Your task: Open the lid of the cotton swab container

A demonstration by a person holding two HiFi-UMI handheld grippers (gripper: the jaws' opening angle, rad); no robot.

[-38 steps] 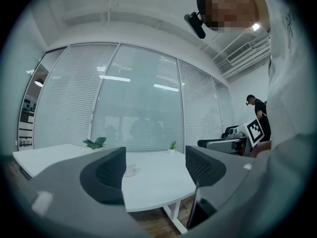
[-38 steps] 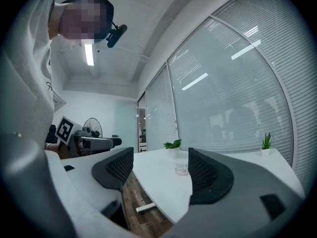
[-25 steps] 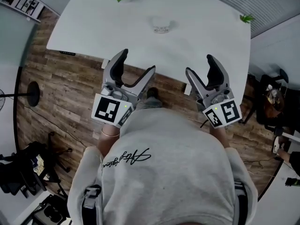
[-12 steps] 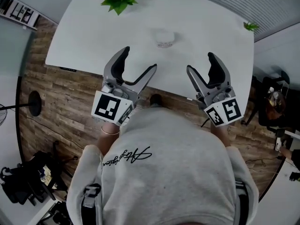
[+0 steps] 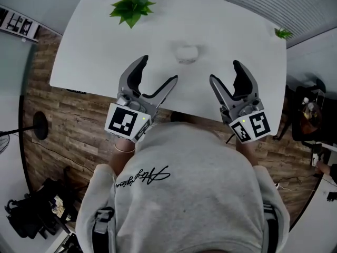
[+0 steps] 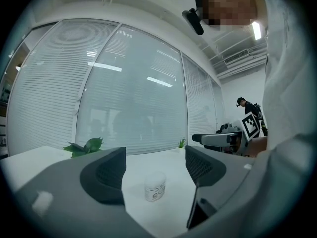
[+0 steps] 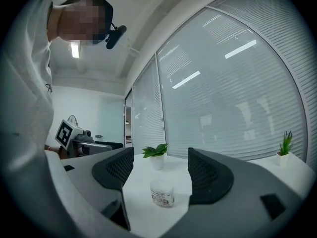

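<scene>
Cotton swab container (image 5: 186, 53) stands upright on the white table (image 5: 95, 46), a small pale tub with a printed label, touched by nothing. The top looks closed, but the lid edge is too small to make out.

Left gripper (image 5: 158, 70) is near-side and left of the container, well apart from it. Its 2 jaws are spread wide with nothing between them. In the left gripper view the container shows through the gap, far beyond the tips.

Right gripper (image 5: 225, 71) is near-side and right of the container, also well apart. Its jaws are spread and empty, and in the right gripper view the container is framed in the gap.

Both grippers hang over the table edge nearest the person.

Leafy plant (image 5: 132, 4) is far-side and left of the container. Small plant (image 5: 283, 33) is far to the container's right, at the table corner.

Grey sweatshirt (image 5: 184, 194) fills the lower part of the head view, and wood floor (image 5: 68, 120) shows beside it.
</scene>
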